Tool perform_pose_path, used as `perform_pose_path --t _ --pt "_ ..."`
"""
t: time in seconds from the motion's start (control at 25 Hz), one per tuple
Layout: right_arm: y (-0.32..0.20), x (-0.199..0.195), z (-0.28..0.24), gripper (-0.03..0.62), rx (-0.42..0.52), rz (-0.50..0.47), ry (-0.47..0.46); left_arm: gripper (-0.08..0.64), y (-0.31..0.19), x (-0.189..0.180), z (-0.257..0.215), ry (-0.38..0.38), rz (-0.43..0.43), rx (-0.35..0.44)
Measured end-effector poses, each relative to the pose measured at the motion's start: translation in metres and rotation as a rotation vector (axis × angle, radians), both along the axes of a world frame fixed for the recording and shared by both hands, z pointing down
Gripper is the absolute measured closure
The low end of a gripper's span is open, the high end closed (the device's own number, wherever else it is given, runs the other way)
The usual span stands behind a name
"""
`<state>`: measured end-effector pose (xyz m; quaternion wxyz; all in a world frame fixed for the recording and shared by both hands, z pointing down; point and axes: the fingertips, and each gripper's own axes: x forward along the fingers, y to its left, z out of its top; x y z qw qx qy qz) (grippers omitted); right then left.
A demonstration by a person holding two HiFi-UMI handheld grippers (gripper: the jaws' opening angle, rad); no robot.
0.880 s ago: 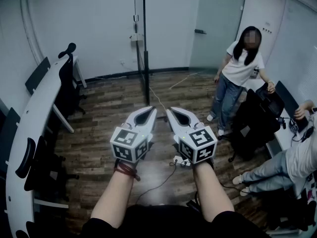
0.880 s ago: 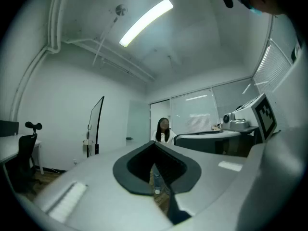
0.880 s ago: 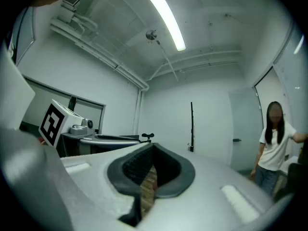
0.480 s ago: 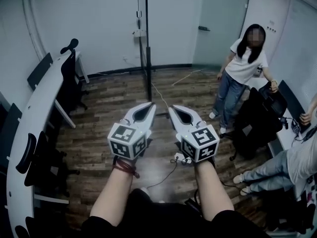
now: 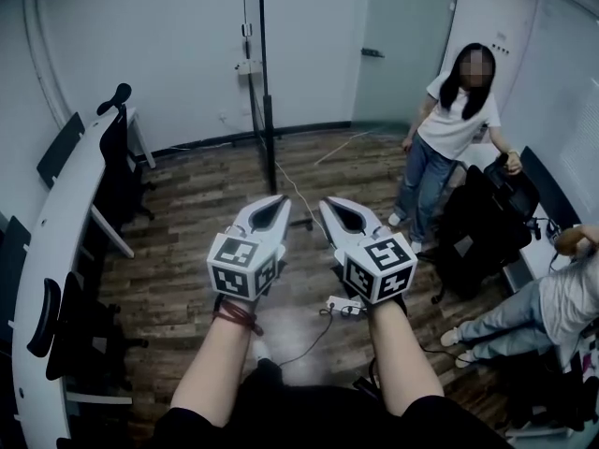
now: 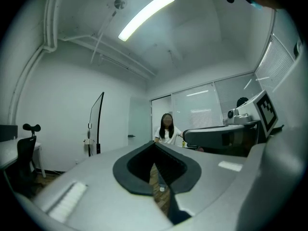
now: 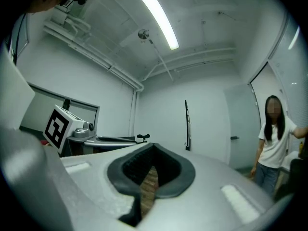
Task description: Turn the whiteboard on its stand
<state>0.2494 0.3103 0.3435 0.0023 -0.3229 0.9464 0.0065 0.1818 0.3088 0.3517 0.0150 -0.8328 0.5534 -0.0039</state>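
Note:
The whiteboard [image 5: 253, 36] stands edge-on on its dark stand at the far wall, a thin tall frame, also seen in the left gripper view [image 6: 97, 124] and the right gripper view [image 7: 186, 124]. Both grippers are held level side by side over the wooden floor, well short of the board. My left gripper [image 5: 281, 200] has its tips together with nothing between them [image 6: 155, 143]. My right gripper [image 5: 328, 202] is likewise shut and empty [image 7: 153, 146].
A person [image 5: 454, 129] stands at the right near a black chair [image 5: 482, 232]; another person [image 5: 552, 307] sits at the right edge. A long white desk [image 5: 56, 223] with office chairs [image 5: 117, 157] runs along the left. A cable [image 5: 309, 330] lies on the floor.
The head view has swung a little, so the whiteboard sits slightly further left in it. Both grippers hold their place and stay shut.

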Motion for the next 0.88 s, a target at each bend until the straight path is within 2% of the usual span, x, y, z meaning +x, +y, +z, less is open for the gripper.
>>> perform_pose_path --t 0.24,0.88 --pt "-0.045 -0.029 -0.014 0.591 0.033 -0.004 0.012 0.56 -0.051 -0.024 -0.003 0.028 0.013 0.002" --pt "-0.189 -0.125 -0.012 0.591 -0.007 0.033 0.003 0.561 -0.194 -0.124 -0.007 -0.001 0.03 -0.005"
